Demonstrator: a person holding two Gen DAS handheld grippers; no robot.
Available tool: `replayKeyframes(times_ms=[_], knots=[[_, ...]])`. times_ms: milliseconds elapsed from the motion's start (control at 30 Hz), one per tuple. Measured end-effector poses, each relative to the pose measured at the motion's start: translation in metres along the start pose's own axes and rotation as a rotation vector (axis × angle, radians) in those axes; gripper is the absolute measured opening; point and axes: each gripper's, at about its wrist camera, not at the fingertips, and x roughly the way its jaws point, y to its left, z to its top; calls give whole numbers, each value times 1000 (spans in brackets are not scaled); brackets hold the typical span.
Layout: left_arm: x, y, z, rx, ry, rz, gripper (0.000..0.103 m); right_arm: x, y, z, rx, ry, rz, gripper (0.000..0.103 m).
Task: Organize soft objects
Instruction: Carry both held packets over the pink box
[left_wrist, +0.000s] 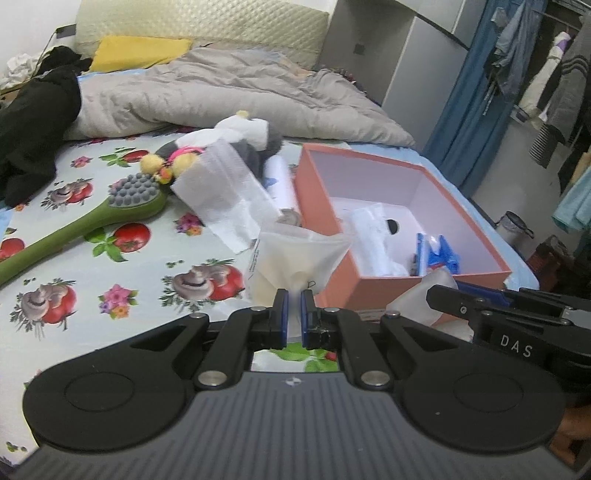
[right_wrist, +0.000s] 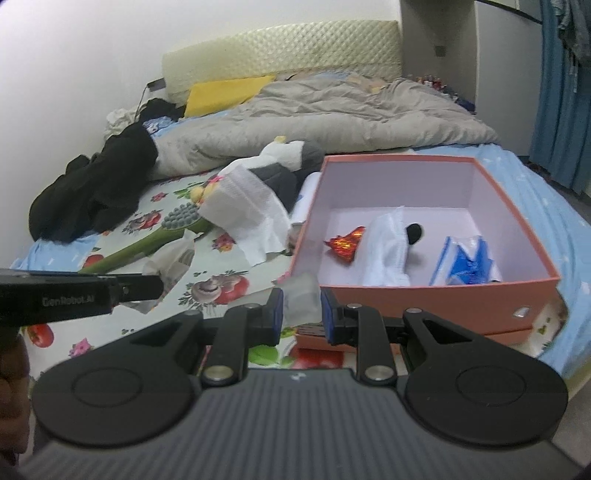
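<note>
My left gripper (left_wrist: 294, 300) is shut on the corner of a white translucent pouch (left_wrist: 295, 254), held above the patterned sheet just left of the salmon box (left_wrist: 424, 286). My right gripper (right_wrist: 302, 308) is shut on a crumpled clear plastic packet (right_wrist: 301, 297), close to the front left corner of the box (right_wrist: 424, 293). Inside the box lie a red foil wrapper (right_wrist: 345, 245), a white pack (right_wrist: 388, 254), a small black piece (right_wrist: 413, 232) and a blue packet (right_wrist: 467, 264). Each gripper shows in the other's view, the right gripper (left_wrist: 436, 293) and the left gripper (right_wrist: 159, 286).
On the sheet behind are a green massage brush (left_wrist: 92, 218), a white tissue pack (left_wrist: 221, 188) and a grey-white plush toy (left_wrist: 247, 134). A grey duvet (right_wrist: 332, 110), black clothes (right_wrist: 96, 192) and a yellow pillow (right_wrist: 225, 92) lie further back. The bed edge and floor are at right.
</note>
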Motion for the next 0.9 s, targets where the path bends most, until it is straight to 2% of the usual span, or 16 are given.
replayKeyframes(times_ms=[233, 433, 667, 900], knots=[[8, -30, 5, 20, 4, -49, 8, -13, -26, -1, 37, -12, -39, 25], [28, -53, 23, 43, 20, -86, 8, -10, -50, 7, 76, -20, -62, 25], [69, -78, 57, 71, 49, -124, 8, 13, -86, 23, 132, -12, -95, 25], [124, -95, 87, 86, 95, -126, 8, 50, -119, 41, 164, 8, -111, 25]])
